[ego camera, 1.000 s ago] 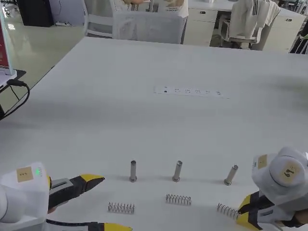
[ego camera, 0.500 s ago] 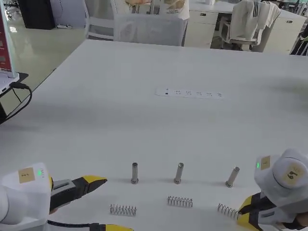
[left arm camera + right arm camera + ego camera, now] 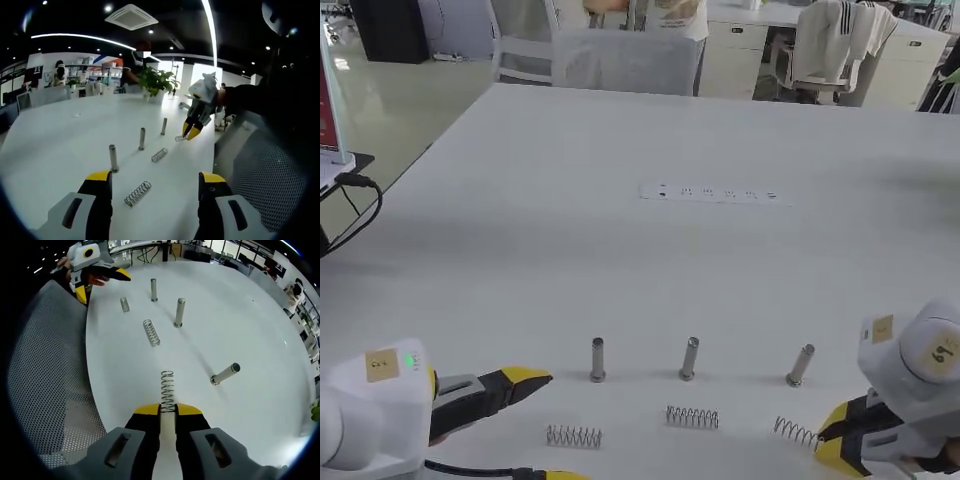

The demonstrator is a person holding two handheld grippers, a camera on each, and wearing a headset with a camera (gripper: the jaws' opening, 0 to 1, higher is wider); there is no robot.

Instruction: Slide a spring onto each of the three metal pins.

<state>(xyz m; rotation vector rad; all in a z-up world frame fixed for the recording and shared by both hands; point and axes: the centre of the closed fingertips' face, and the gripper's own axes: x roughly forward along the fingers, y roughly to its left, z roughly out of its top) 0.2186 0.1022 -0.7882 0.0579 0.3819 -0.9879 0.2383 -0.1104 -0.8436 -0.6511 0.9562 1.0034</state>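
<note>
**Operator:** What lies at the middle of the flat white table (image 3: 570, 230)?

**Technician:** One long white power strip (image 3: 710, 192), lying flat.

**Operator:** And past the far edge?

**Technician:** A grey chair back (image 3: 620, 60). To its right, a white striped garment (image 3: 840, 40) hangs over another chair. A thin black cable (image 3: 360, 205) loops beside the left edge.

A spring (image 3: 692, 417) lies before each upright pin (image 3: 689, 358).

I read the pins (image 3: 689, 358) as smooth bare metal with a dull sheen. Spring (image 3: 168, 385): thin bright wire. Table (image 3: 620, 250): white, matt, smooth. Left gripper (image 3: 155, 177) and right gripper (image 3: 168, 410): smooth white plastic shells, yellow tips on dark fingers. Mesh panel (image 3: 50, 365): grey, open weave.
</note>
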